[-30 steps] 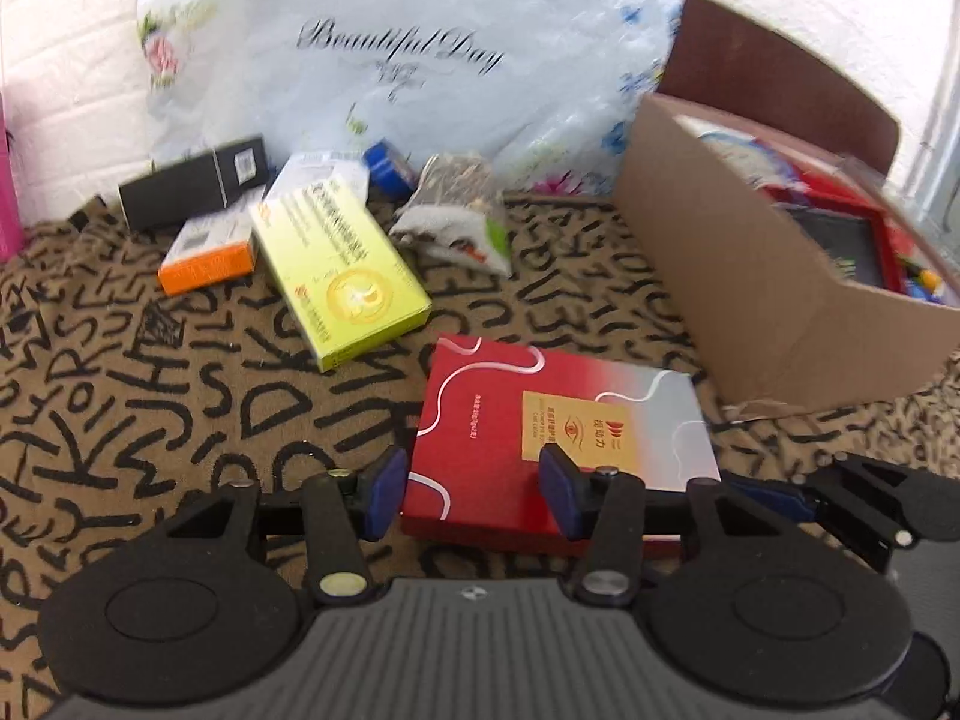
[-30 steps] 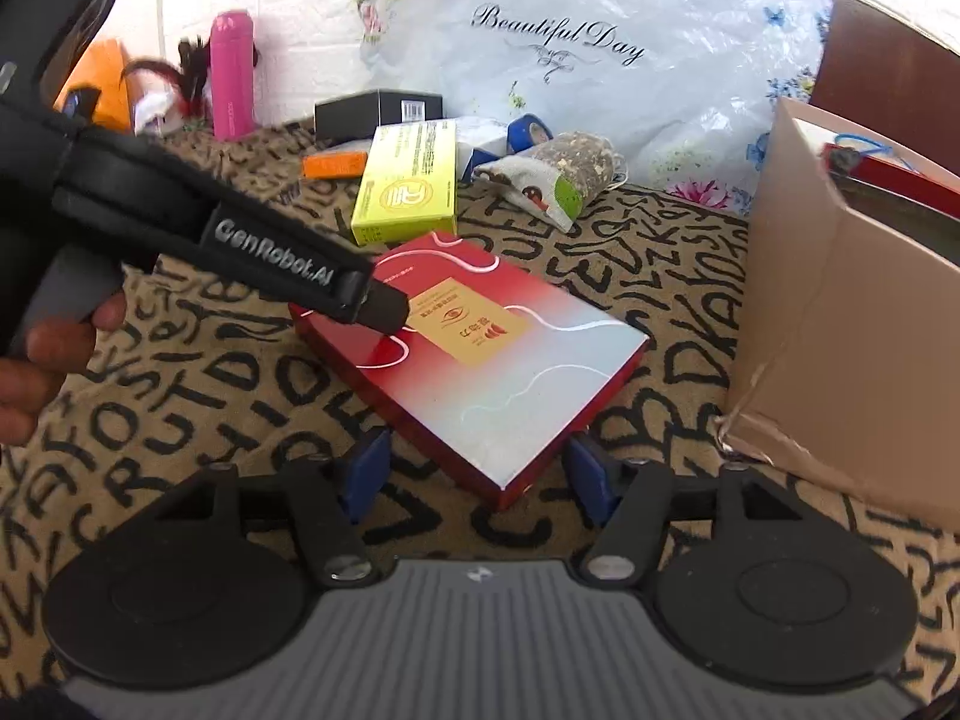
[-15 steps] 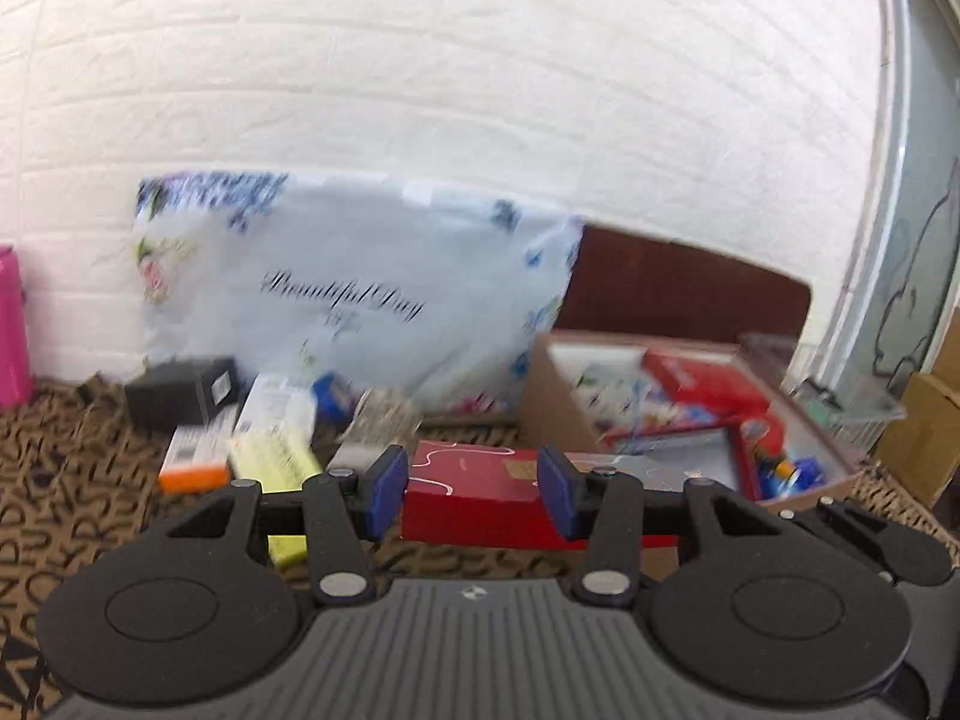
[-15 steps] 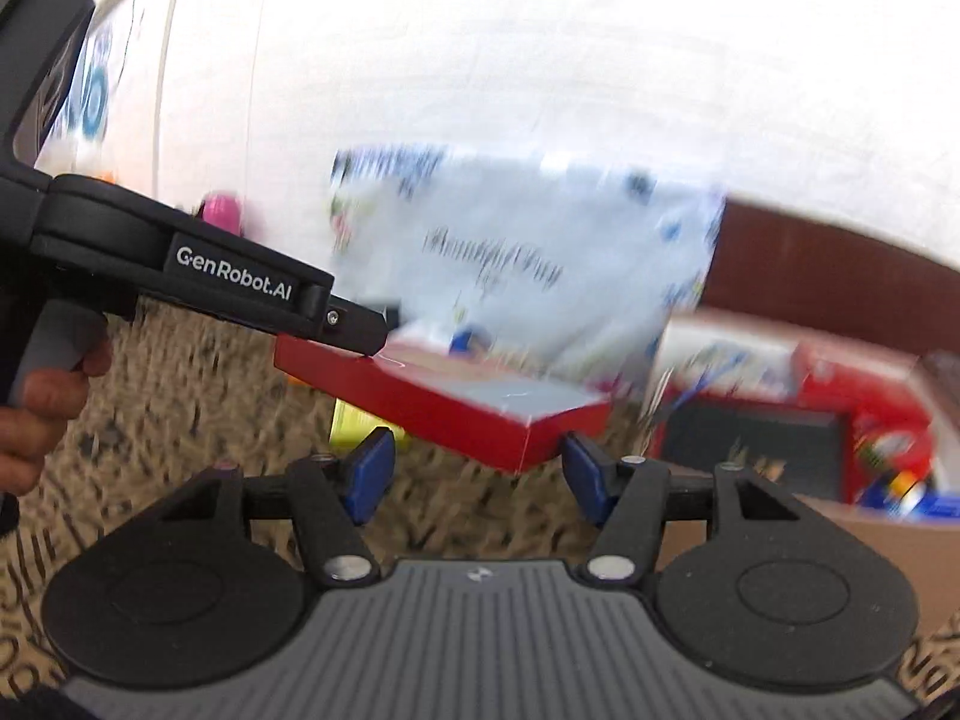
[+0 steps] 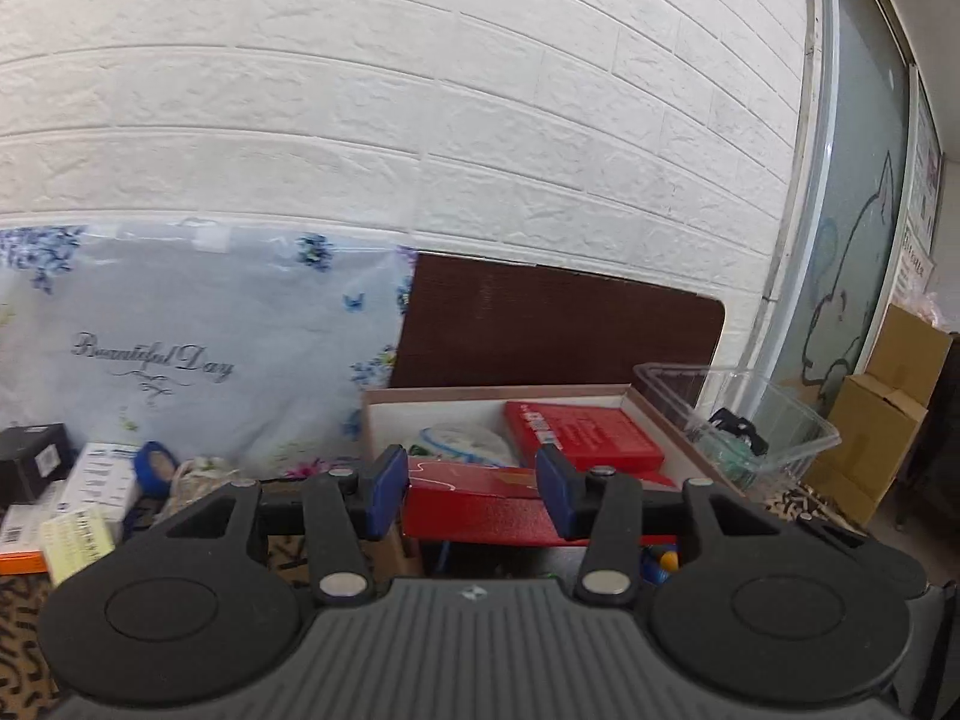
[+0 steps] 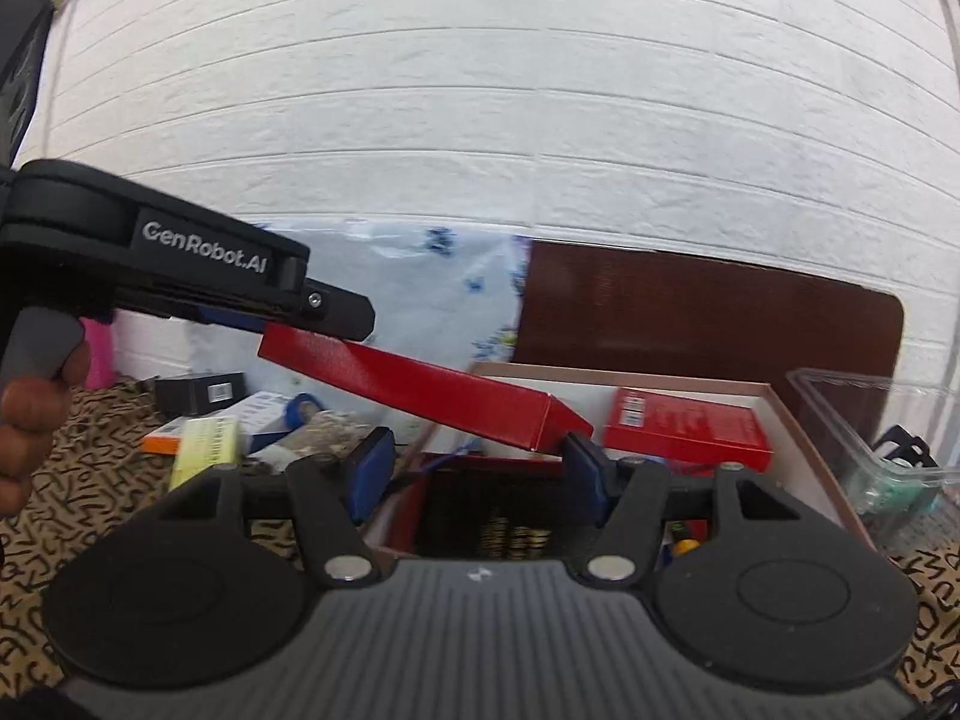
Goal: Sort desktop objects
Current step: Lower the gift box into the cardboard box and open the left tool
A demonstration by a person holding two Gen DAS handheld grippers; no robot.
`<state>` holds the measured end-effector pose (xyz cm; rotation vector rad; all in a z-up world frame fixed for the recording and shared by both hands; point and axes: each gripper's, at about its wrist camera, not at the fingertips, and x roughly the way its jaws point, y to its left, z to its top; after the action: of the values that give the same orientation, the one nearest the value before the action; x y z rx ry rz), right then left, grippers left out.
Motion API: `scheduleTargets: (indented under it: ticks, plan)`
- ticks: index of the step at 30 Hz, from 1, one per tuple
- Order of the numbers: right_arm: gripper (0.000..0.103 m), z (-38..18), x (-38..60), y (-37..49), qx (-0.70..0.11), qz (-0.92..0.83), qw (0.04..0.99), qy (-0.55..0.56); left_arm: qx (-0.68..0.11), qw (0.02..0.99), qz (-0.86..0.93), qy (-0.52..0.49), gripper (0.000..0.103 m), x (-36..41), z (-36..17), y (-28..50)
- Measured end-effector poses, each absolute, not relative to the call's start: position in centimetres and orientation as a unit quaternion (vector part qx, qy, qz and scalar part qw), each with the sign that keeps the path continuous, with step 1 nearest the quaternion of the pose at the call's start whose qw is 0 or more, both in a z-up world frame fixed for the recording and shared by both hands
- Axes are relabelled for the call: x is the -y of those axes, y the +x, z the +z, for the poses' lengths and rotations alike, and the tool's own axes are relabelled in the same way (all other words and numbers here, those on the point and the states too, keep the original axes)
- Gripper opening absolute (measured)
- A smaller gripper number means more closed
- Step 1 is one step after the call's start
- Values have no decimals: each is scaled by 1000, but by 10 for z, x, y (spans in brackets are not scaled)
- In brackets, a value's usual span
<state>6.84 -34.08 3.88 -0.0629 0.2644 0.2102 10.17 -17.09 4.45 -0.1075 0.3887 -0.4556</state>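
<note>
Red box (image 6: 432,390) hangs in the air above the open cardboard box (image 6: 798,420), gripped at one end by the left gripper (image 5: 474,483), whose blue pads are closed against its sides, apparently so that it can be lowered among the items already sorted there. Held level, it should clear the rim. The right gripper (image 6: 477,471) hovers beneath with its jaws spread, gripping nothing. Unsorted packets lie on a letter-patterned cloth (image 6: 108,480) before a white brick wall (image 5: 420,120), and a clear plastic tub (image 5: 756,420) sits beside the carton.
</note>
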Motion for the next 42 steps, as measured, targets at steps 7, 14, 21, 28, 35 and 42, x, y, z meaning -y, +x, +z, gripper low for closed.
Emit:
scheduleTargets:
  ticks: [7, 14, 21, 28, 35, 42]
  plan:
    - [61, 22, 366, 111, -148, 89, 983, -59, -241, 939, -242, -50, 50, 194, 13, 143]
    - [62, -9, 372, 122, -180, 87, 977, -69, -271, 926, -261, -30, 61, 197, -17, 152]
    - [65, -11, 371, 133, -181, 86, 977, -75, -272, 923, -268, -36, 63, 203, -22, 167]
    - [70, -13, 377, 160, -192, 97, 976, -44, -277, 927, -251, -39, 67, 213, -21, 192]
    - [75, -19, 371, 167, -201, 100, 974, -40, -283, 924, -254, -46, 72, 212, -23, 194]
    - [86, -13, 370, 147, -193, 88, 976, -43, -264, 921, -285, -31, 98, 204, -22, 156]
